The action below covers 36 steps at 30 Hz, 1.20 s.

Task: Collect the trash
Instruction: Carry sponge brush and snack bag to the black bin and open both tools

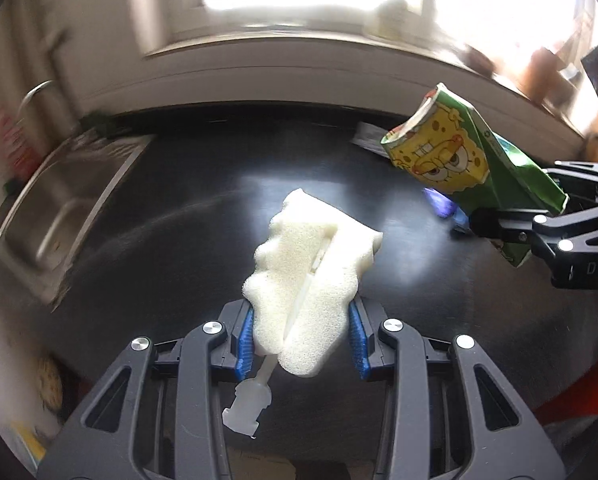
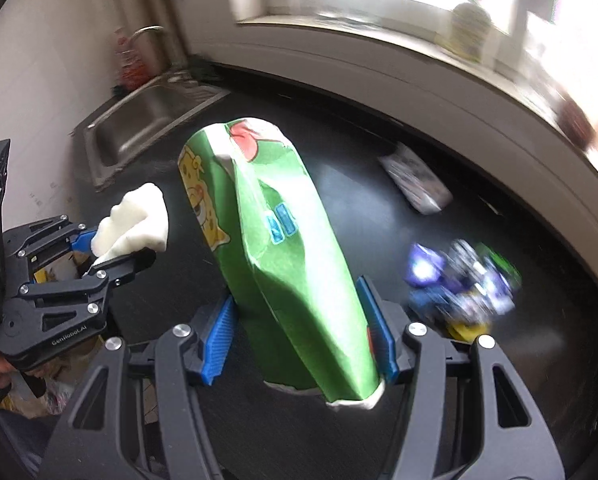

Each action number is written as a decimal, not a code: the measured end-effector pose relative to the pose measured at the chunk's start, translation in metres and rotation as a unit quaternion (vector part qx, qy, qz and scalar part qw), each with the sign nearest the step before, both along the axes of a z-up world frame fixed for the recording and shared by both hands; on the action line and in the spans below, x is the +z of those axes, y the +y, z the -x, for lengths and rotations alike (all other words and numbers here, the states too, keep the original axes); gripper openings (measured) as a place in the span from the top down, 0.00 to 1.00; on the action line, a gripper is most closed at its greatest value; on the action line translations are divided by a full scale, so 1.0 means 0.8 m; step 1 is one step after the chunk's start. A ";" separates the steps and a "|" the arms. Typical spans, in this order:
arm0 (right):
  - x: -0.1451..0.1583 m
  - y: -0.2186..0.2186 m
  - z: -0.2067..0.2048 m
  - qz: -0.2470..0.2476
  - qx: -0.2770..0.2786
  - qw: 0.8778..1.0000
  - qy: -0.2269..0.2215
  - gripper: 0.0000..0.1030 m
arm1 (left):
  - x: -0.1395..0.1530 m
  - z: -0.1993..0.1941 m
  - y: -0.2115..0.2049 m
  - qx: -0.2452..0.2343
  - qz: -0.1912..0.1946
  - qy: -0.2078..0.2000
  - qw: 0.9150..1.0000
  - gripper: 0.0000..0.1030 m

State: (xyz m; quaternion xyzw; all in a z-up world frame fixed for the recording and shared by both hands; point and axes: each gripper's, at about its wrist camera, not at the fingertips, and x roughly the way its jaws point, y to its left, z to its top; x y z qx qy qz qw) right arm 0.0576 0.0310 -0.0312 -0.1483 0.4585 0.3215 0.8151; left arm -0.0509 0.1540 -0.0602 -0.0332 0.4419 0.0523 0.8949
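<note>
My left gripper (image 1: pixel 301 320) is shut on a cream foam sponge head (image 1: pixel 307 276) with a white plastic stem, held above the black counter (image 1: pixel 179 272). It also shows in the right wrist view (image 2: pixel 133 224), held by the left gripper (image 2: pixel 111 246) at the left. My right gripper (image 2: pixel 301 324) is shut on a crumpled green carton with a yellow cartoon face (image 2: pixel 283 248). In the left wrist view the carton (image 1: pixel 459 152) sticks up from the right gripper (image 1: pixel 483 220) at the right.
A steel sink (image 2: pixel 147 120) with a tap sits at the counter's far left. A crumpled purple and green wrapper (image 2: pixel 463 280) and a white packet (image 2: pixel 417 184) lie on the counter to the right. A window sill with a bottle (image 2: pixel 469 30) runs behind.
</note>
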 end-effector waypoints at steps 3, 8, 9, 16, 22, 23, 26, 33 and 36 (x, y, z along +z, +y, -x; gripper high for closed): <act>0.002 0.068 0.014 -0.007 0.056 0.998 -0.001 0.44 | 0.002 0.040 0.055 0.070 -0.005 -0.005 0.998 0.64; -0.013 0.199 0.067 -0.017 0.166 0.986 0.025 0.43 | -0.010 0.134 0.151 0.199 -0.011 0.000 0.980 0.64; -0.019 0.221 0.080 -0.018 0.185 0.982 0.035 0.43 | -0.014 0.153 0.165 0.219 -0.012 0.003 0.976 0.63; -0.081 0.359 0.184 0.014 0.293 0.950 0.105 0.43 | -0.078 0.285 0.241 0.333 0.023 0.044 0.942 0.63; -0.146 0.438 0.229 0.064 0.316 0.939 0.121 0.43 | -0.146 0.332 0.282 0.360 0.062 0.067 0.929 0.63; -0.154 0.445 0.231 0.069 0.317 0.938 0.122 0.43 | -0.157 0.333 0.289 0.359 0.065 0.069 0.929 0.63; -0.179 0.476 0.240 0.089 0.317 0.936 0.122 0.42 | -0.180 0.332 0.309 0.356 0.076 0.067 0.929 0.63; -0.202 0.515 0.249 0.108 0.317 0.934 0.124 0.40 | -0.216 0.337 0.346 0.357 0.099 0.065 0.927 0.56; -0.205 0.527 0.251 0.116 0.322 0.932 0.121 0.34 | -0.224 0.339 0.351 0.351 0.099 0.068 0.929 0.26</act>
